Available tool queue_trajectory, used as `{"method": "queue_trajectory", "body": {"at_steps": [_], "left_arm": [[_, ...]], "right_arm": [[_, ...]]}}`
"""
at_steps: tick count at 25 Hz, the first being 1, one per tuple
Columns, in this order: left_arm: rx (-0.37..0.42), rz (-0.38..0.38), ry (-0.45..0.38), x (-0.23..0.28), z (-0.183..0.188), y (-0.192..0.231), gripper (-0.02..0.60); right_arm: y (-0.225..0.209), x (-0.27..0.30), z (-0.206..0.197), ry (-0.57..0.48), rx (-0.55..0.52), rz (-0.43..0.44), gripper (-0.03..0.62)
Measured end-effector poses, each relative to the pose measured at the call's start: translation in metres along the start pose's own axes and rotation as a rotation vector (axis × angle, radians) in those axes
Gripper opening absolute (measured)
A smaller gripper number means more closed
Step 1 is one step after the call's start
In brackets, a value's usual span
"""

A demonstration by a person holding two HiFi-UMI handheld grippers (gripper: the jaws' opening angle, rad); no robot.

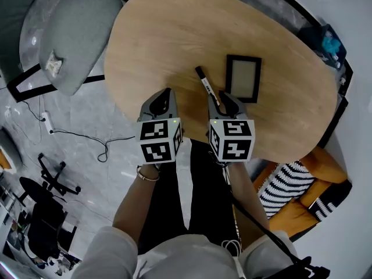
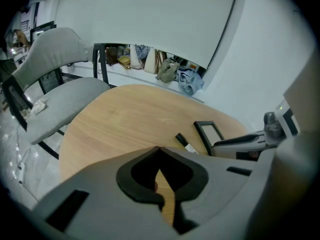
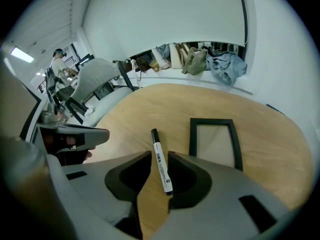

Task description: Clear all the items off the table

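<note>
The head view is taken from above the person, facing steeply down onto the near edge of the wooden table (image 1: pixel 174 34). The left gripper view is set low and close over the tabletop, directed along its own jaws toward the grey chair (image 2: pixel 55 99) and the far wall. The right gripper view is set likewise. The marker pen (image 3: pixel 161 160) and black picture frame (image 3: pixel 214 141) are shared by all three views.
</note>
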State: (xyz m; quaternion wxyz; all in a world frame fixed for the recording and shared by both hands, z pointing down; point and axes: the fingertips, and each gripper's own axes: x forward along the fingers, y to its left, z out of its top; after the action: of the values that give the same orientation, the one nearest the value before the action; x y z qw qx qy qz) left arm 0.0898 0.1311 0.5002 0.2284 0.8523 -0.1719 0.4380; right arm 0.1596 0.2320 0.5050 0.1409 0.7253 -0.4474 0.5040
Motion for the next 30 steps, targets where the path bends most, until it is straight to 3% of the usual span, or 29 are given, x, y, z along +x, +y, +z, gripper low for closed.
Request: {"method": "queue_trajectory", "body": {"at_steps": [7, 14, 19, 21, 23, 30], "left_arm": [[-0.015, 0.018, -0.005, -0.001, 0.0, 0.014, 0.003], [-0.022, 0.031, -0.007, -0.002, -0.001, 0.027, 0.003], [-0.033, 0.045, 0.003, -0.003, -0.008, 0.04, 0.003], [-0.038, 0.048, 0.005, -0.003, -0.01, 0.045, 0.003], [-0.042, 0.051, 0.006, -0.003, -0.01, 0.05, 0.003], [-0.081, 0.075, -0.013, -0.012, -0.004, 0.076, 0.003]], "right_arm": [[0.003, 0.01, -0.009, 0.051, -0.049, -0.001, 0.138], [0.006, 0.037, -0.027, 0.168, -0.222, -0.03, 0.138], [0.006, 0.047, -0.033, 0.213, -0.278, -0.062, 0.138], [0.003, 0.049, -0.033, 0.22, -0.293, -0.089, 0.13], [0.0, 0.05, -0.032, 0.23, -0.314, -0.123, 0.083], [0.013, 0.044, -0.005, 0.165, -0.231, -0.113, 0.081]]}}
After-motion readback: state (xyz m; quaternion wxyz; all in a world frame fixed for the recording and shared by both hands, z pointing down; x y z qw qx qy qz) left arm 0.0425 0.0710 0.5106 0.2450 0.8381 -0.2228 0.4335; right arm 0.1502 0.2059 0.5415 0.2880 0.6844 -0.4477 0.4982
